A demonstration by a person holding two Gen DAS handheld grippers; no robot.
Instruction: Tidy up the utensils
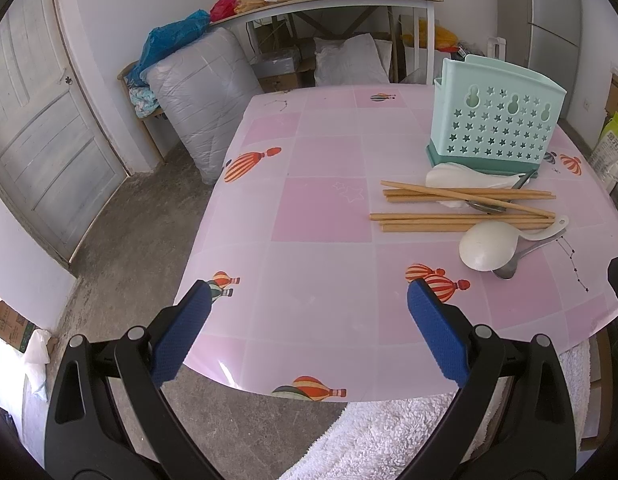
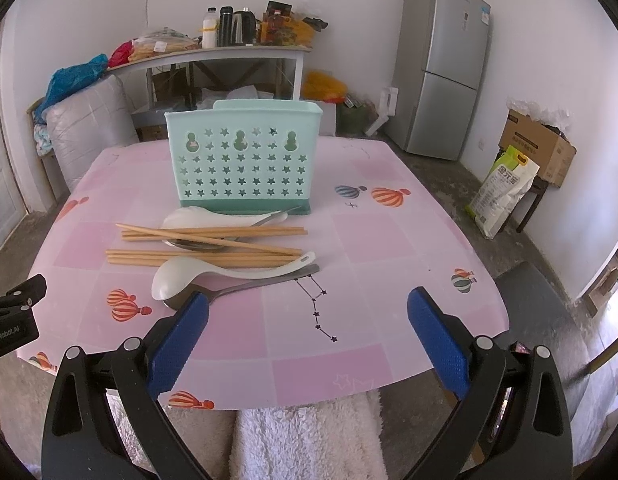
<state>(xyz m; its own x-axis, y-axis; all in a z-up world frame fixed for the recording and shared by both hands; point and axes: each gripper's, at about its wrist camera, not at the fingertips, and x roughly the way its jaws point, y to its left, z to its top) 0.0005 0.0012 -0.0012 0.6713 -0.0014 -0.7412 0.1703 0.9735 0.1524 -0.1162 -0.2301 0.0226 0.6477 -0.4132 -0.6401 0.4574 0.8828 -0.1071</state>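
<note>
Both tongs, left point(image 1: 308, 296) and right point(image 2: 308, 308), hang apart and empty over the bench point(image 2: 349, 240), utensils — chopsticks point(image 2: 205, 242), spoons point(image 2: 229, 270) — piled just before the caddy point(image 2: 241, 160), presumably staged for loading.

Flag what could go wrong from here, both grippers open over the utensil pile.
1. The chopsticks lie crossed over a metal spoon and against the white spoon; pulling one could drag or roll the others.
2. The holder looks light and tall; a sideways push during insertion may tip it.
3. The right gripper and left gripper sit close together and could collide.
</note>
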